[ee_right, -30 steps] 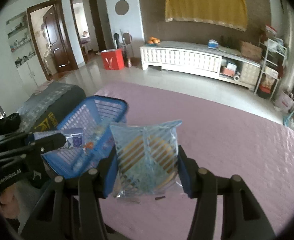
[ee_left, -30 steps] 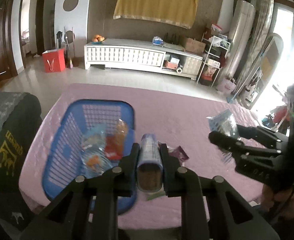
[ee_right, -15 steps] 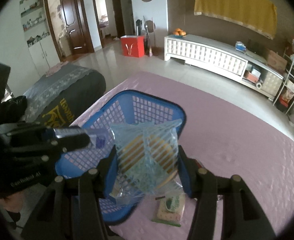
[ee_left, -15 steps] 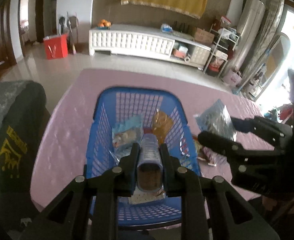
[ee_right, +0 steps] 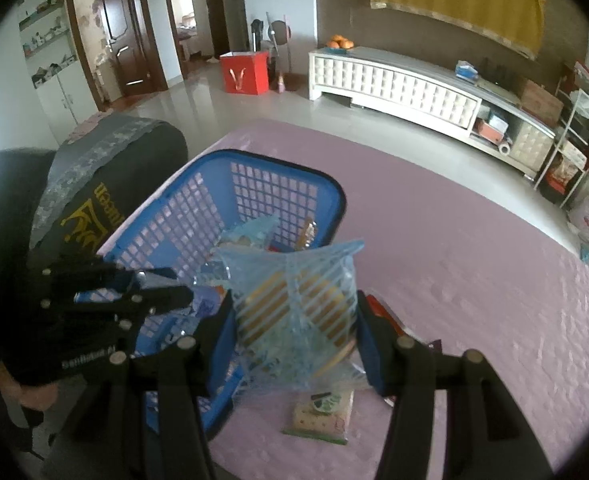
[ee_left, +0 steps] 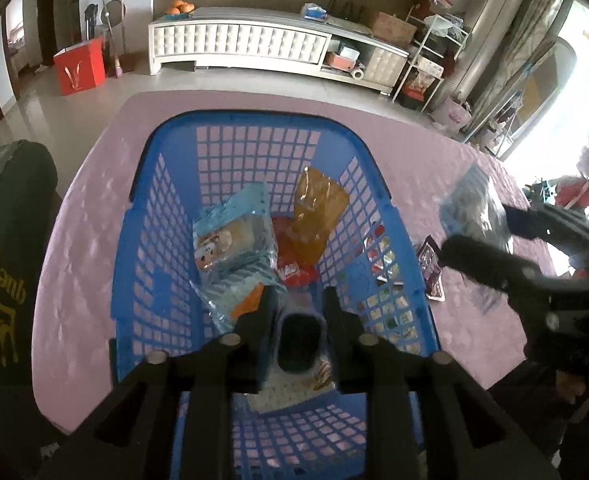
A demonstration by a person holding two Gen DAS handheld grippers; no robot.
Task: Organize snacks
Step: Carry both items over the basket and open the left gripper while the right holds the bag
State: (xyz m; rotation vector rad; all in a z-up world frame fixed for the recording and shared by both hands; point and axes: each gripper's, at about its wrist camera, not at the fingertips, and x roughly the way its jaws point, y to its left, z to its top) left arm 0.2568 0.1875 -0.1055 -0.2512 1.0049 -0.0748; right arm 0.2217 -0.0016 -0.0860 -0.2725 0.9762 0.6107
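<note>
A blue plastic basket (ee_left: 162, 216) stands on the pink-covered table (ee_left: 406, 168) and holds a light blue snack bag (ee_left: 230, 240), an orange packet (ee_left: 318, 216) and a red packet (ee_left: 294, 272). My left gripper (ee_left: 297, 312) is over the basket's near end, pointing down, shut on a small snack pack (ee_left: 297, 336) seen end-on. My right gripper (ee_right: 294, 320) is shut on a blue-striped clear snack bag (ee_right: 294, 312), held just right of the basket (ee_right: 214, 208). It also shows in the left wrist view (ee_left: 490, 264).
A green-and-white packet (ee_right: 322, 416) and a dark packet (ee_left: 432, 268) lie on the table right of the basket. A dark chair with yellow lettering (ee_left: 2, 264) stands at the table's left. A white TV cabinet (ee_left: 254, 44) is beyond the table.
My left gripper has moved down and tilted into the basket with the pack. My right gripper has come closer to the basket with its bag.
</note>
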